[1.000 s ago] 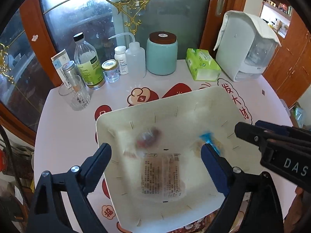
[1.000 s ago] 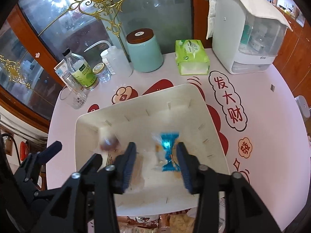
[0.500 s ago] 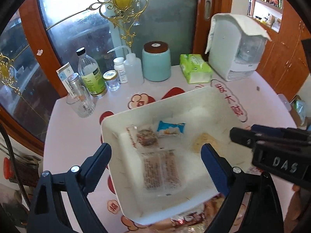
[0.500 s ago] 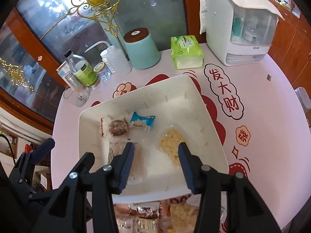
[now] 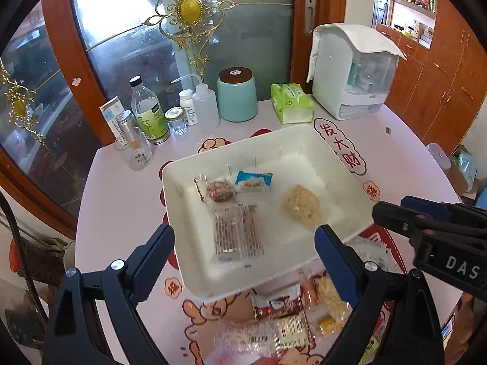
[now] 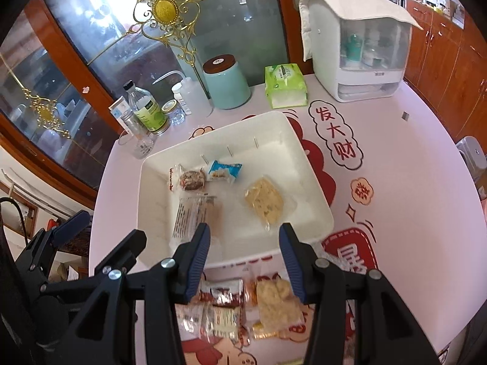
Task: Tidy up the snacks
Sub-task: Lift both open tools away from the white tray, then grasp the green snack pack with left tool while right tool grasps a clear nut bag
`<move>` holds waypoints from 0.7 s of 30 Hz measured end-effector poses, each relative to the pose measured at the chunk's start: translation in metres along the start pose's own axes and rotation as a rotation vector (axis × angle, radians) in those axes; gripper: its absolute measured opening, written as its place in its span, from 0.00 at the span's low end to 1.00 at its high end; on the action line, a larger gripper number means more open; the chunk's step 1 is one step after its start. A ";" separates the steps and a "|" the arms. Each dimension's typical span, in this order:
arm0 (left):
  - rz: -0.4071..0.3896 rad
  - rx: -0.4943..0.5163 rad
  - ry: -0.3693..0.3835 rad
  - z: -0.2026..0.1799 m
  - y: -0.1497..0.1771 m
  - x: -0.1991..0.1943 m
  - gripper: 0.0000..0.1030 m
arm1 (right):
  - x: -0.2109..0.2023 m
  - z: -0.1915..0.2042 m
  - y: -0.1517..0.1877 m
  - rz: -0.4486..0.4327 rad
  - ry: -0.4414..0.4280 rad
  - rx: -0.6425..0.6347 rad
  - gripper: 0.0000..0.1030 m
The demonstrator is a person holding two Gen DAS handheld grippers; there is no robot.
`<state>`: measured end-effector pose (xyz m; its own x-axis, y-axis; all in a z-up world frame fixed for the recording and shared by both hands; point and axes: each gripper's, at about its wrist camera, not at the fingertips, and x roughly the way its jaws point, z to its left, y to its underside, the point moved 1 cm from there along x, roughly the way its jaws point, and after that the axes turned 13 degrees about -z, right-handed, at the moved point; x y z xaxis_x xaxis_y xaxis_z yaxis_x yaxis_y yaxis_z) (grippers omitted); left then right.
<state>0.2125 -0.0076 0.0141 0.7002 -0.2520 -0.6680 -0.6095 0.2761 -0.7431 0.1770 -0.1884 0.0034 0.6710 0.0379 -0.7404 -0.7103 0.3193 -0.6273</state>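
White tray (image 5: 188, 261) holds a clear wafer packet (image 5: 237, 231) lengthwise (both hand-held grippers gape, empty).

A home dining or living room. The worktop (image 5: 121, 200) wears a pink festive cover printed with red Chinese characters. Behind its far edge stands a wood-framed glass door (image 5: 127, 45) with gilt scrollwork. Wooden cabinets (image 5: 441, 91) line the right side, and a tissue pack (image 5: 292, 106), a lidded jar (image 5: 237, 94) and bottles (image 5: 149, 112) crowd the far edge.
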 end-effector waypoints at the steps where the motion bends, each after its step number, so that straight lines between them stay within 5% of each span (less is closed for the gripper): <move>1: -0.002 0.005 -0.002 -0.002 0.002 -0.005 0.90 | -0.007 -0.002 0.004 -0.006 -0.005 -0.001 0.46; 21: 0.005 -0.024 0.036 -0.068 0.074 -0.074 0.90 | -0.107 -0.076 0.085 -0.060 -0.011 -0.041 0.48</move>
<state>0.0902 -0.0314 0.0058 0.6838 -0.2843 -0.6721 -0.6217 0.2553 -0.7405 0.0284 -0.2373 0.0109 0.7147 0.0308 -0.6987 -0.6768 0.2826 -0.6798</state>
